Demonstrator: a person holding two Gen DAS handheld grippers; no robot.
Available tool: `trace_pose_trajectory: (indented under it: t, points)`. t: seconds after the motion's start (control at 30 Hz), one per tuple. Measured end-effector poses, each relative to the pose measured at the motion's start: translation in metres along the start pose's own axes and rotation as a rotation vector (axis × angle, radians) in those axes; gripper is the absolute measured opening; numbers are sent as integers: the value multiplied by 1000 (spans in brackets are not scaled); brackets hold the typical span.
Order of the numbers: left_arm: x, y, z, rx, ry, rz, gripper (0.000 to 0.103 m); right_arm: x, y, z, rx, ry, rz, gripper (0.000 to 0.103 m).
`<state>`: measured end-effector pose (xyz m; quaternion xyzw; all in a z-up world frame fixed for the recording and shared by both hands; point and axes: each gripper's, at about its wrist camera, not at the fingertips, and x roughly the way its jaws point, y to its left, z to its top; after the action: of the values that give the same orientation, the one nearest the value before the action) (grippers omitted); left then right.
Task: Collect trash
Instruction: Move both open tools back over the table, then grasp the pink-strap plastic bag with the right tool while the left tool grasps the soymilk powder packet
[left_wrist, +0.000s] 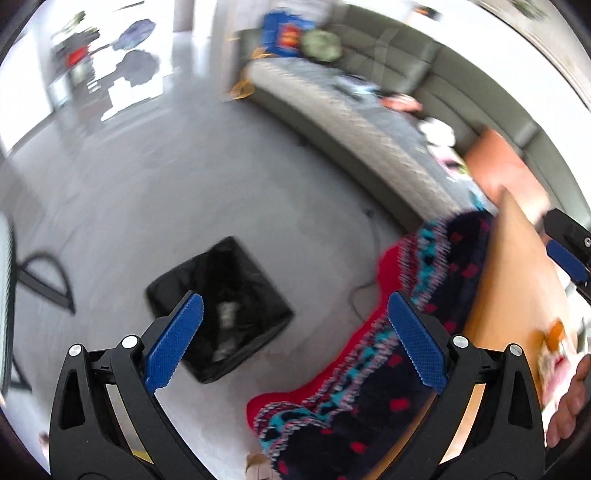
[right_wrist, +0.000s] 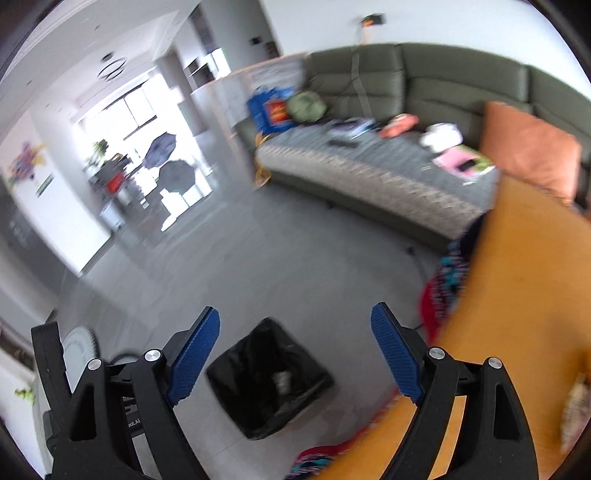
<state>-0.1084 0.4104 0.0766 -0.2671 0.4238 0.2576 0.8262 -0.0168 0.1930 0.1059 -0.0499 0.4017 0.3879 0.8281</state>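
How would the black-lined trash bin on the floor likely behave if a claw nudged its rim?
The trash bin looks small and nearly empty, with one pale item inside, so it is probably light and would slide on the smooth grey floor. Its loose black liner looks thin and floppy, likely to crumple rather than resist.

Place: a home living room.
Seating: a long green sofa (right_wrist: 424, 96) curving from 12 to 2 o'clock, with an orange cushion (right_wrist: 528, 147) and loose clutter on its seat.
Floor: pale grey tiles (right_wrist: 258, 251), patterned rug (left_wrist: 369, 387) at 4 o'clock.
Bin: black-lined (right_wrist: 269, 380), at 6 o'clock.
Light: bright windows (right_wrist: 147, 107) at 10 o'clock, open umbrellas (right_wrist: 166, 155) beside them.
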Motion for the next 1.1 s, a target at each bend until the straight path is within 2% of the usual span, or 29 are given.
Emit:
trace_pose_trajectory:
  t: [0.2,0.37,0.5,0.73,0.97,1.0,1.03,1.07,1.1]
  points:
    - [-6,-106,-20,174,30,-155,97,-75,-79,-23,55,-86,-137,84]
    - [-11,-184,-52,320,60,-239,97,-121,-136,-50,104,-122,-233,84]
    - [-18,-229,-79,409,81,-285,97,-149,-175,-71,152,-142,-292,84]
    - [-28,-280,-113,505,89,-315,97,-174,-226,-103,192,-127,-379,84]
    - [-30,-288,-131,522,137,-302,97,-142,-248,-123,105,-22,-477,84]
    - [-29,-287,-132,517,144,-298,97,-137,-250,-124,94,-9,-489,81]
    - [-29,-287,-132,514,147,-294,97,-133,-253,-124,88,0,-497,72]
    - [-29,-287,-133,512,149,-289,97,-128,-254,-124,80,9,-490,40]
    - [-29,-287,-133,511,150,-280,97,-126,-254,-124,84,14,-483,27]
